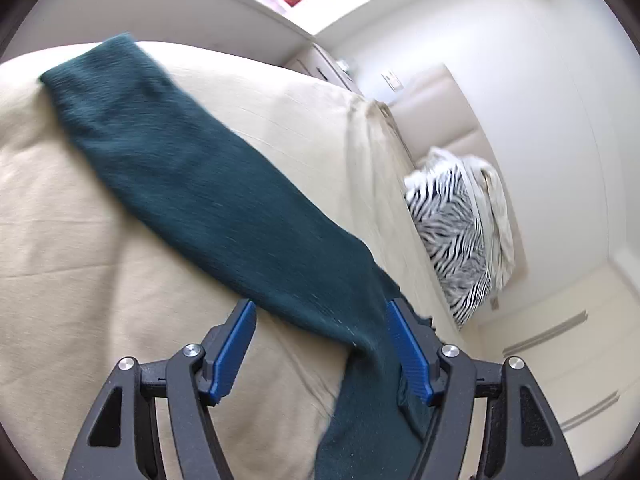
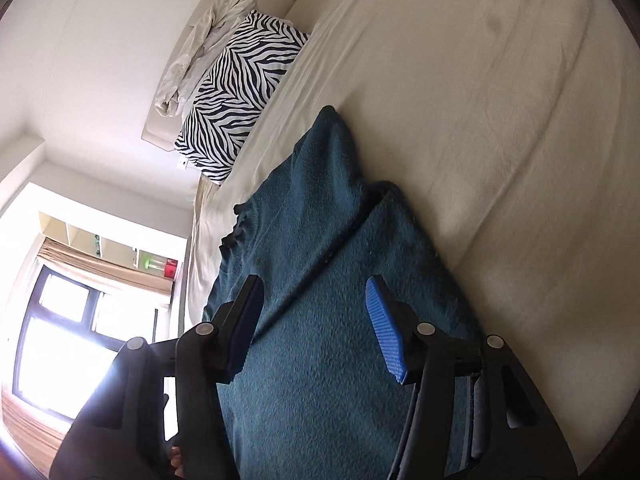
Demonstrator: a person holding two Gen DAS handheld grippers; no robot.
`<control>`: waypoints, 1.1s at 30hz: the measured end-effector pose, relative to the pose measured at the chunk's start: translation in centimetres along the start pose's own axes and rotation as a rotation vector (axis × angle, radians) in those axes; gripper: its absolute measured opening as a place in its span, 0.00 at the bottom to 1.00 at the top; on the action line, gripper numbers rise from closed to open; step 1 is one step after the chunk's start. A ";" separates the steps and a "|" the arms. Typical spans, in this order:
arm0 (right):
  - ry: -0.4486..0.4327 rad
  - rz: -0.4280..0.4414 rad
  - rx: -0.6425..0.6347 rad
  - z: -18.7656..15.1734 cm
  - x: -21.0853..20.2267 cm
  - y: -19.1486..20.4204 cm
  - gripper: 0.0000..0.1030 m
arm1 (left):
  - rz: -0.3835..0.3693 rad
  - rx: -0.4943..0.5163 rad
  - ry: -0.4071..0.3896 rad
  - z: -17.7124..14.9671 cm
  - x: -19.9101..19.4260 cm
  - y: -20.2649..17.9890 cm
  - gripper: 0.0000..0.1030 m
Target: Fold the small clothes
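Jaws of the left gripper (image 1: 320, 344) are standing open, the dark green knitted garment (image 1: 192, 168) lying loose between them and stretching to the upper left over the beige bed (image 1: 72, 260). Jaws of the right gripper (image 2: 316, 320) are also standing apart over the garment, pressing nothing. Folding seems only partly done; more folds are remaining. Farther right, a zebra-striped pillow (image 1: 452, 236) is leaning against the headboard (image 1: 432, 100).

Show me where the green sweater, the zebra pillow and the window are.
green sweater (image 1: 192, 184): left wrist view, middle of the long stretched-out part.
zebra pillow (image 2: 236, 92): right wrist view, centre of its striped face.
window (image 2: 56, 344): right wrist view, the bright pane.
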State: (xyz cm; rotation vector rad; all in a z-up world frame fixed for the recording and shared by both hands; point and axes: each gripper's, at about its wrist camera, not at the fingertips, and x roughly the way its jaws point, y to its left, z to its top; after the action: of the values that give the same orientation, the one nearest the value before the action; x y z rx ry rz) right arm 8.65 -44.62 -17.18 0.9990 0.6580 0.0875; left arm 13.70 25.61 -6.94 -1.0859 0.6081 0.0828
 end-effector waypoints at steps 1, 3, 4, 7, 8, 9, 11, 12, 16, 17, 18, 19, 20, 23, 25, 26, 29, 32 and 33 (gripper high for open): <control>0.009 0.010 -0.006 -0.8 -0.1 0.4 0.51 | -0.008 -0.071 -0.021 1.0 -0.7 1.6 0.68; 0.028 0.022 -0.020 -2.3 0.0 1.3 0.51 | -0.026 -0.194 -0.049 2.6 -1.5 4.4 0.68; 0.039 0.027 -0.027 -3.0 0.1 1.8 0.51 | -0.022 -0.256 -0.063 3.2 -1.7 5.7 0.68; 0.067 0.037 -0.043 -4.8 0.8 3.5 0.51 | -0.082 -0.418 -0.115 4.5 -2.0 9.1 0.67; 0.071 0.039 -0.052 -5.3 0.9 4.0 0.51 | -0.084 -0.442 -0.136 5.0 -2.0 9.8 0.64; 0.075 0.042 -0.064 -5.8 0.9 4.6 0.51 | -0.087 -0.468 -0.150 5.5 -2.0 10.4 0.63; 0.083 0.038 -0.084 -6.4 1.2 5.7 0.51 | -0.100 -0.503 -0.175 6.5 -1.7 11.2 0.60; 0.087 0.039 -0.093 -6.6 1.1 6.1 0.51 | -0.089 -0.502 -0.188 7.0 -1.5 11.3 0.57; 0.089 0.035 -0.118 -7.1 1.0 7.4 0.51 | -0.006 -0.427 -0.173 8.4 -0.8 10.7 0.17; 0.088 0.036 -0.122 -6.9 1.1 7.7 0.51 | 0.016 -0.362 -0.160 8.5 -0.6 9.5 0.09; 0.087 0.034 -0.127 -7.1 1.0 7.8 0.51 | 0.029 -0.283 -0.152 8.4 -0.4 7.7 0.07; 0.087 0.031 -0.130 -7.0 1.0 7.9 0.51 | 0.039 -0.186 -0.146 8.2 -0.1 5.4 0.07; 0.089 0.031 -0.134 -6.9 1.1 8.0 0.51 | 0.056 -0.070 -0.139 7.8 0.1 2.6 0.07; 0.091 0.027 -0.138 -6.8 1.4 7.9 0.51 | 0.098 0.328 -0.089 3.8 2.1 -7.2 0.07; 0.093 0.033 -0.128 -6.8 1.5 7.6 0.51 | 0.109 0.613 -0.041 -1.2 4.2 -13.6 0.07; 0.096 0.032 -0.123 -6.7 1.9 7.4 0.51 | 0.117 0.760 -0.014 -4.3 5.4 -16.4 0.07; 0.110 0.024 -0.105 -6.8 2.6 6.7 0.51 | 0.168 1.180 0.068 -15.8 9.3 -21.0 0.09; 0.132 0.009 -0.102 -6.9 3.2 6.1 0.51 | 0.212 1.384 0.167 -22.8 13.3 -20.7 0.13; 0.139 0.003 -0.108 -6.9 3.4 6.1 0.51 | 0.218 1.394 0.188 -23.7 13.5 -19.8 0.13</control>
State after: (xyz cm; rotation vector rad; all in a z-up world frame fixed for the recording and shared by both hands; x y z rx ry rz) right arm 8.90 -34.85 -16.44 0.8952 0.7705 0.1945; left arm 21.95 -7.09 -5.40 0.3286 0.7447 -0.2375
